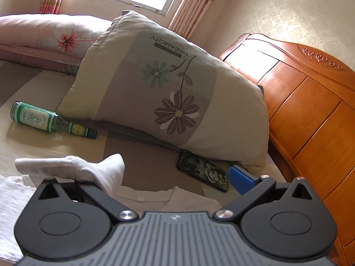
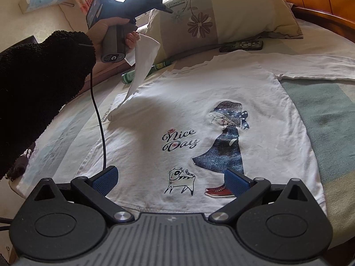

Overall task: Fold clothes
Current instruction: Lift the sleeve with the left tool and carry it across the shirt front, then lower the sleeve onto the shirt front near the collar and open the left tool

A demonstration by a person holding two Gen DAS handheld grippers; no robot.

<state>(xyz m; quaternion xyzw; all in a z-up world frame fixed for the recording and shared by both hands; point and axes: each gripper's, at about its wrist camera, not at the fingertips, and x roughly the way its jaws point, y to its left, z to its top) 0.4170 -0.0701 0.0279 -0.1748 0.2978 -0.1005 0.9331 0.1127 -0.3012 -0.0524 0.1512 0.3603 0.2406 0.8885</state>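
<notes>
A white long-sleeved T-shirt (image 2: pixel 177 102) with a "Nice Day" print lies front up on the bed. One sleeve (image 2: pixel 310 66) stretches flat toward the right. The other sleeve (image 2: pixel 144 62) is lifted off the bed up to a hand (image 2: pixel 104 28) that holds the left tool. In the left wrist view that sleeve (image 1: pixel 73 168) drapes over the left finger of my left gripper (image 1: pixel 170 173), whose jaws stand wide apart; the blue right finger (image 1: pixel 240 178) is bare. My right gripper (image 2: pixel 169 175) hovers open over the shirt's bottom hem (image 2: pixel 168 208), touching nothing.
A flowered pillow (image 1: pixel 168 93) leans on the wooden headboard (image 1: pixel 310 110). A phone (image 1: pixel 204 173) lies at the pillow's foot and a green bottle (image 1: pixel 51 119) lies beside it. A pink quilt (image 1: pixel 44 37) sits behind. A black cable (image 2: pixel 99 119) hangs from a dark sleeve (image 2: pixel 33 88).
</notes>
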